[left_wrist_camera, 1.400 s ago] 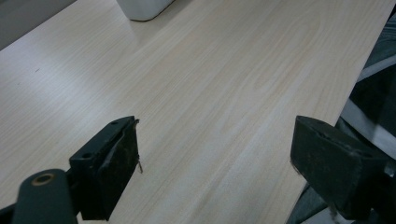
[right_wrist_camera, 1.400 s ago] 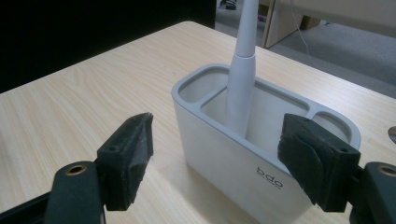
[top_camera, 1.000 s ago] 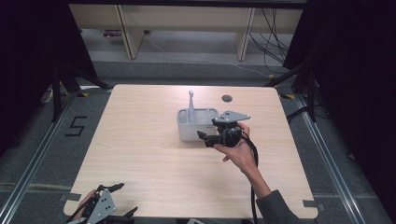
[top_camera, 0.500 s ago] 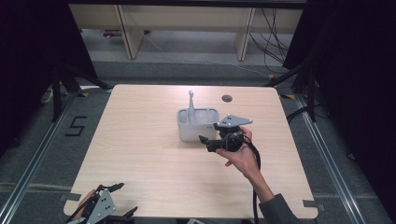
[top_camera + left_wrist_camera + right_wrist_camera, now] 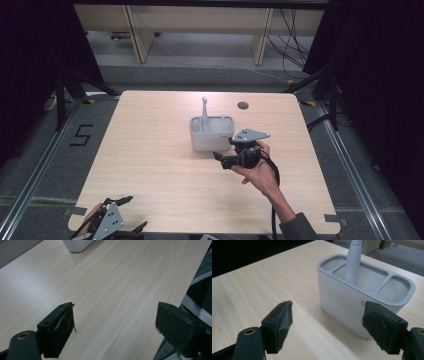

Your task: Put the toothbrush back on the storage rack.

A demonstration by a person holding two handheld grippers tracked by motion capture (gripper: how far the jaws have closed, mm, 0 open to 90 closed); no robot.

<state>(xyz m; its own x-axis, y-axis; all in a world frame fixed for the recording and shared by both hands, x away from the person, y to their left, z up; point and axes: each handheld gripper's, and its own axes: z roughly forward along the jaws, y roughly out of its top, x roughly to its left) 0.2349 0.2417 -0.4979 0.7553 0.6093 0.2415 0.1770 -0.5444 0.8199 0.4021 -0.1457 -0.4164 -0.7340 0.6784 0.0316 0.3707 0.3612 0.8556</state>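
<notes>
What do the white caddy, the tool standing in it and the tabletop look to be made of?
Caddy: likely matte moulded plastic, with smooth rounded walls and a grey, possibly rubbery rim insert. Tool handle: smooth pale plastic by its faint sheen; its head is out of sight. Tabletop: light wood-grain surface, probably laminate, since the grain runs flat and even.

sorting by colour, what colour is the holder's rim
Grey rim on a white holder; the right gripper view shows it best.

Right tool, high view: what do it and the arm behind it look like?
The right tool is black, with a grey three-cornered plate on top and a black cable trailing back along the forearm. Its two jaws carry dark, worn pads. A grey sleeve cuff shows at the wrist.
</notes>
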